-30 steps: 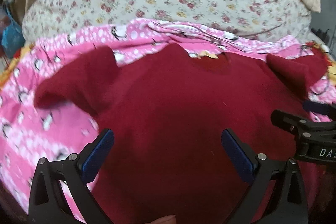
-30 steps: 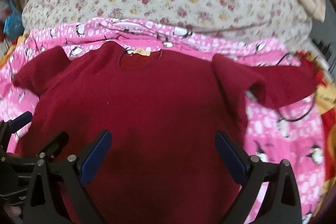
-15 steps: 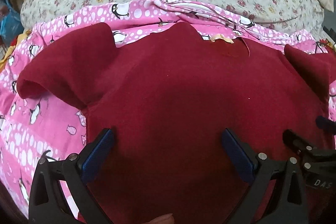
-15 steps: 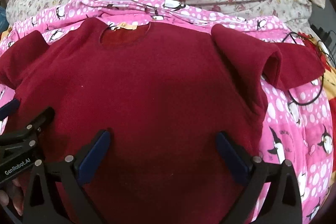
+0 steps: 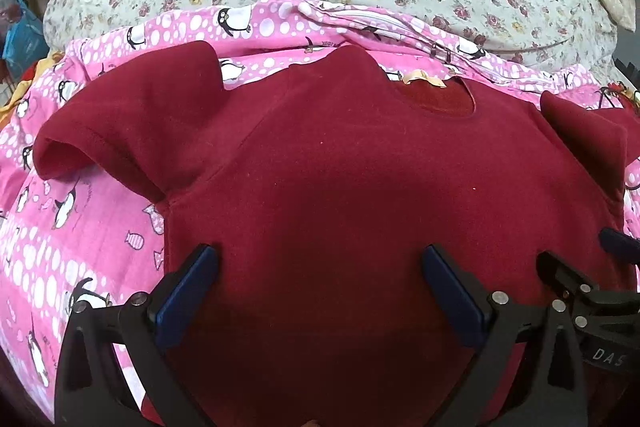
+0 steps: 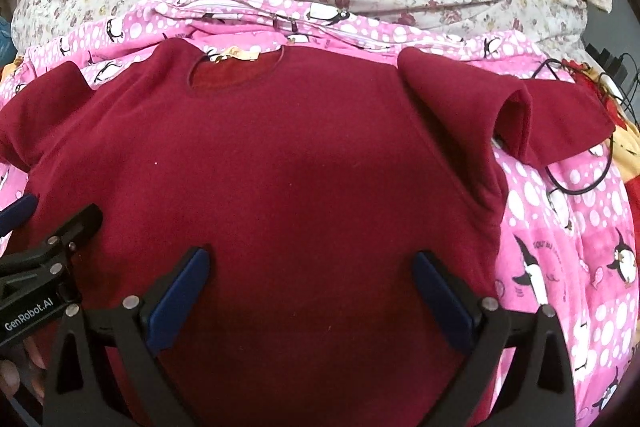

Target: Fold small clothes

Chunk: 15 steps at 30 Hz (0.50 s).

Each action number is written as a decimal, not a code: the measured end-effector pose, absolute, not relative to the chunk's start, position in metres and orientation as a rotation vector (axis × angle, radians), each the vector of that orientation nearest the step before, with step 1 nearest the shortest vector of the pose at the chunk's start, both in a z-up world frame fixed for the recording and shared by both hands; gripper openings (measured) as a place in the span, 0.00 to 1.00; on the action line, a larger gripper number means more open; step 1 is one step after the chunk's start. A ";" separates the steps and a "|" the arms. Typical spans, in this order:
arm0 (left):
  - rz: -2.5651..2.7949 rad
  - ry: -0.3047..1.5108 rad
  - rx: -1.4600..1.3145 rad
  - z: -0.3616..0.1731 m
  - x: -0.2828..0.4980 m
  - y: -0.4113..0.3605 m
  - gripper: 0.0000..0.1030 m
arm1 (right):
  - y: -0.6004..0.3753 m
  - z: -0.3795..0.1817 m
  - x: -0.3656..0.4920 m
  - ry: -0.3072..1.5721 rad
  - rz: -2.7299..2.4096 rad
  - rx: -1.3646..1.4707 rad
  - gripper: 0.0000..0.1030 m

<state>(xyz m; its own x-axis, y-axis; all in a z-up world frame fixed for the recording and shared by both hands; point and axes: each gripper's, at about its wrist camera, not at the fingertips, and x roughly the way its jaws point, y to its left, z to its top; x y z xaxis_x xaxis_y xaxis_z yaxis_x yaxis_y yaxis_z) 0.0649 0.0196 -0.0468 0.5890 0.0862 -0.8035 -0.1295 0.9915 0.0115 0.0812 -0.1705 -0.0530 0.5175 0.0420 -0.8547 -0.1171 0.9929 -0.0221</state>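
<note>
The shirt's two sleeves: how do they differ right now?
The left sleeve lies spread out to the side in a single layer, its cuff gaping open. The right sleeve is doubled over on itself, with a rolled fold partway along and its outer part lying beyond that fold. A black cable runs next to the right sleeve; none shows by the left. Both are short, maroon and rest on the pink penguin blanket.

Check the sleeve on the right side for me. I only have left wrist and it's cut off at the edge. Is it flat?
Observer: No. The right-hand sleeve is doubled over itself, with its cuff end out on the pink penguin blanket.
Operator: Anything near it?
Observer: A black cable loops on the blanket right by the cuff.
Operator: Right gripper state?
Observer: The right gripper is open, fingers wide apart over the lower body of the shirt, holding nothing.
</note>
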 end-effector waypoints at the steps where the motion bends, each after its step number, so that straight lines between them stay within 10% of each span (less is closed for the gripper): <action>1: 0.126 0.932 -0.050 -0.047 0.065 0.020 0.88 | -0.171 -0.053 0.081 1.021 0.094 -0.081 1.00; 15: 0.112 0.942 -0.064 -0.046 0.066 0.022 0.90 | -0.170 -0.054 0.079 0.996 0.083 -0.085 1.00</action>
